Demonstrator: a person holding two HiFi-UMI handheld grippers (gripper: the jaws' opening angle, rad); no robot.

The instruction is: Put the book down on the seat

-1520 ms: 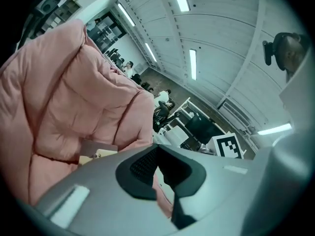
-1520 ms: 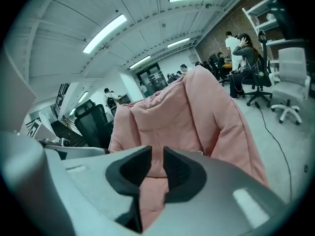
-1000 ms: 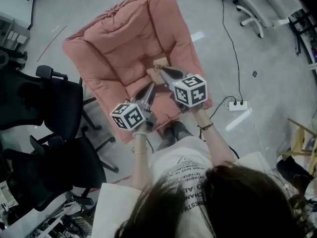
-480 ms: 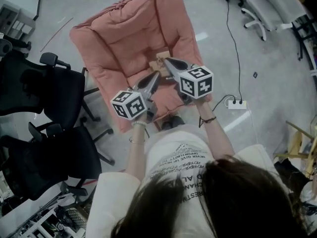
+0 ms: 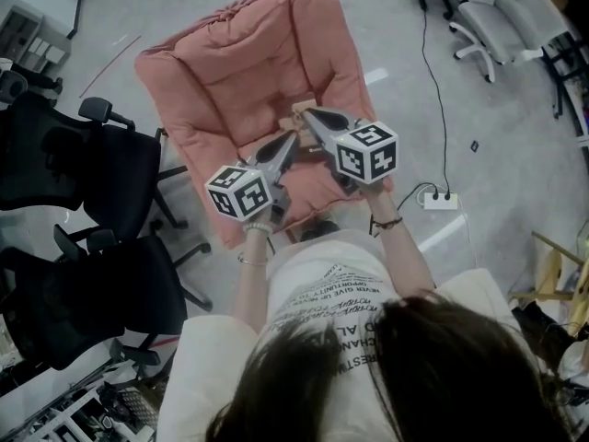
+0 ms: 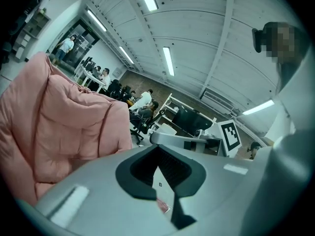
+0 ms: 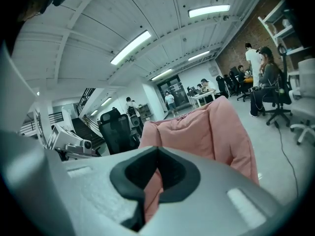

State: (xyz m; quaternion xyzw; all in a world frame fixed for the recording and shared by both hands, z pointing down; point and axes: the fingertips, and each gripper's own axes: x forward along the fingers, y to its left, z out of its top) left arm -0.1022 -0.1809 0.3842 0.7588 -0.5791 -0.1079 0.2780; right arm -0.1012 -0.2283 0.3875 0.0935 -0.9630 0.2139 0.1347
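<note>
A pink cushioned seat (image 5: 239, 63) fills the middle of the head view. Just above its front part is a tan book (image 5: 296, 114), at the tips of both grippers. My left gripper (image 5: 292, 139) reaches it from the lower left. In the left gripper view its jaws (image 6: 160, 154) are shut on a thin white piece of the book (image 6: 162, 188). My right gripper (image 5: 309, 112) comes in from the right. In the right gripper view its jaws (image 7: 156, 154) are shut, with only the pink seat (image 7: 206, 132) showing through the gap.
Two black office chairs (image 5: 64, 164) (image 5: 83, 293) stand close to the seat's left side. A power strip with a cable (image 5: 437, 194) lies on the floor to the right. A grey office chair (image 5: 497, 17) is at the upper right. People sit at desks in the distance.
The head camera has shifted a little, so the seat sits slightly higher in view. Both grippers and the book stay over the seat's front, almost unmoved.
</note>
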